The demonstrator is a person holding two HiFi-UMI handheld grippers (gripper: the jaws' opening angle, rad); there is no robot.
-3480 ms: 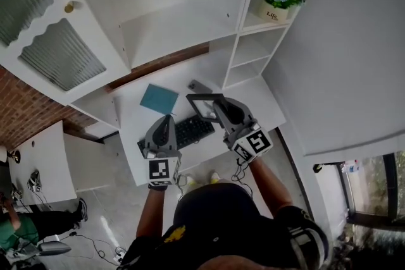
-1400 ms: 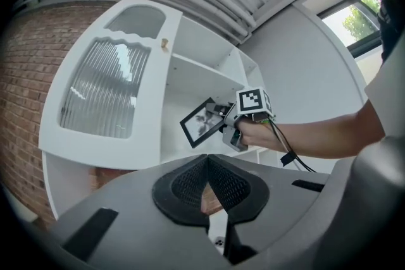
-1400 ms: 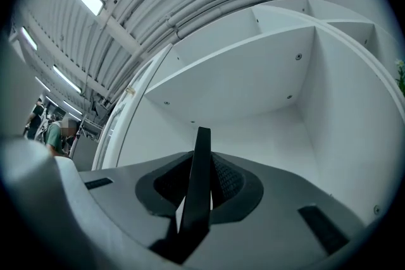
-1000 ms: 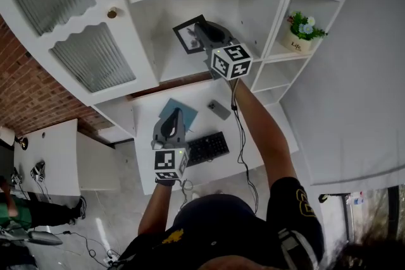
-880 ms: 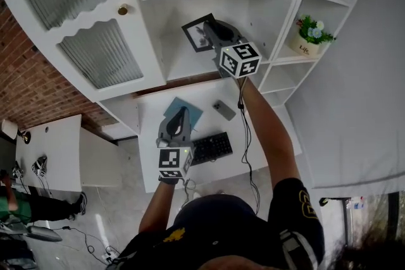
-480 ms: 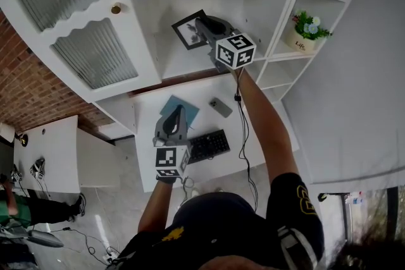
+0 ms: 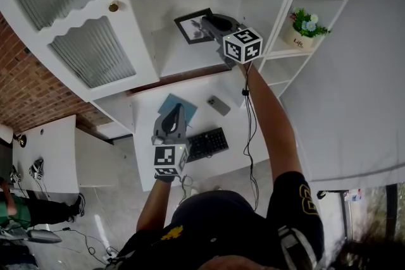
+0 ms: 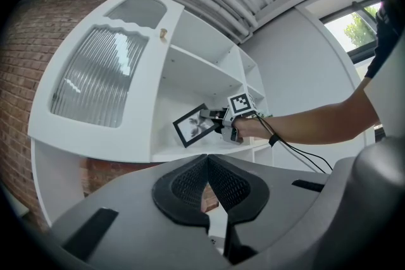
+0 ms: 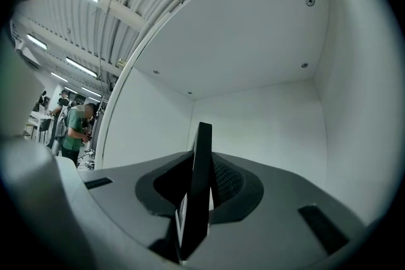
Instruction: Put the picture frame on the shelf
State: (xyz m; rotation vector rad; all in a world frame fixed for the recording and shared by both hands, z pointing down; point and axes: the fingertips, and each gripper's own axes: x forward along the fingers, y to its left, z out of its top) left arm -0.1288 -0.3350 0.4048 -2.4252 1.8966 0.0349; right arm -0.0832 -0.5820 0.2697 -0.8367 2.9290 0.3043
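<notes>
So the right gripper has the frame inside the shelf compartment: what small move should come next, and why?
Probably ease the right gripper down a little, so the picture frame meets the shelf board before any release. Its jaws are clamped on the frame's edge. The left gripper view shows the frame tilted and apparently just above the board, not resting on it.
</notes>
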